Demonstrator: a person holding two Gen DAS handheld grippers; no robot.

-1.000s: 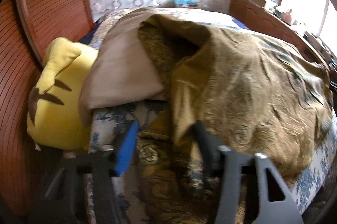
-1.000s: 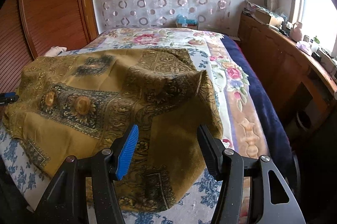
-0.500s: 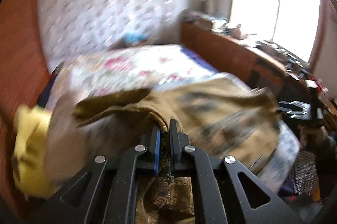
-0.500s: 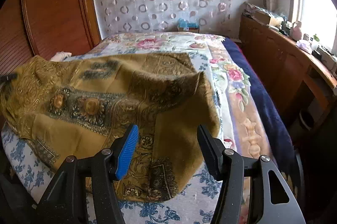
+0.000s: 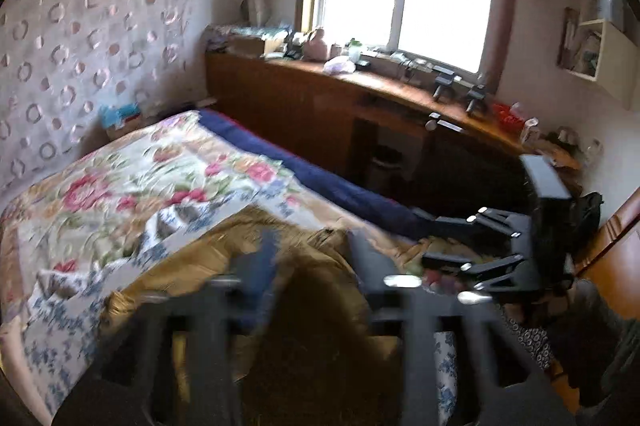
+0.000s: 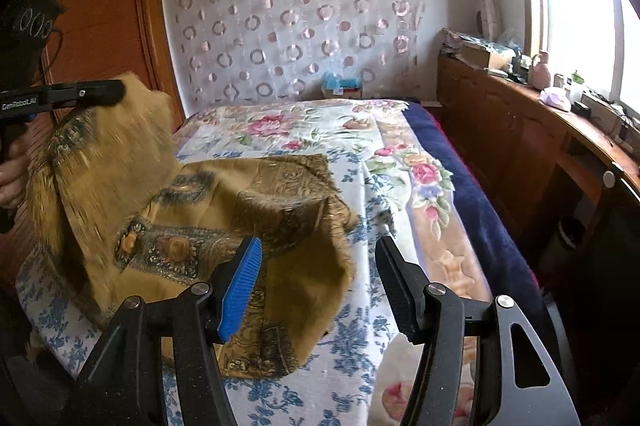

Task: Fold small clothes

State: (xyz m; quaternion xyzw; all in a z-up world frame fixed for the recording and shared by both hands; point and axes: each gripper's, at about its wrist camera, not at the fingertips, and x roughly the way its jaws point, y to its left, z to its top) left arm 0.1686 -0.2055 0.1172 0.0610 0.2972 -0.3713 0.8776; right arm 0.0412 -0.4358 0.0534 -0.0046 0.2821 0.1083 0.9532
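Observation:
A mustard-gold patterned cloth [image 6: 224,210] lies on the bed, its left part lifted and blurred. In the right wrist view my left gripper [image 6: 116,92] is at the far left, level with the top of the raised cloth edge [image 6: 132,130]. In the left wrist view my left gripper [image 5: 312,258] is blurred with its fingers apart over the cloth [image 5: 248,250]. My right gripper [image 6: 316,278] is open and empty just above the cloth's near right corner. It also shows in the left wrist view [image 5: 432,238], open.
The bed has a floral quilt [image 6: 320,130] and a blue-flowered sheet [image 6: 352,338]. A navy blanket [image 6: 472,194] runs along its right side. A wooden sideboard [image 6: 520,130] with clutter stands under the window. A wooden wardrobe [image 6: 104,26] is at the left.
My left gripper shut on the cloth edge, swung it up and across to the right, and its fingers now stand apart. The cloth folded over itself. My right gripper stayed open over the near corner.

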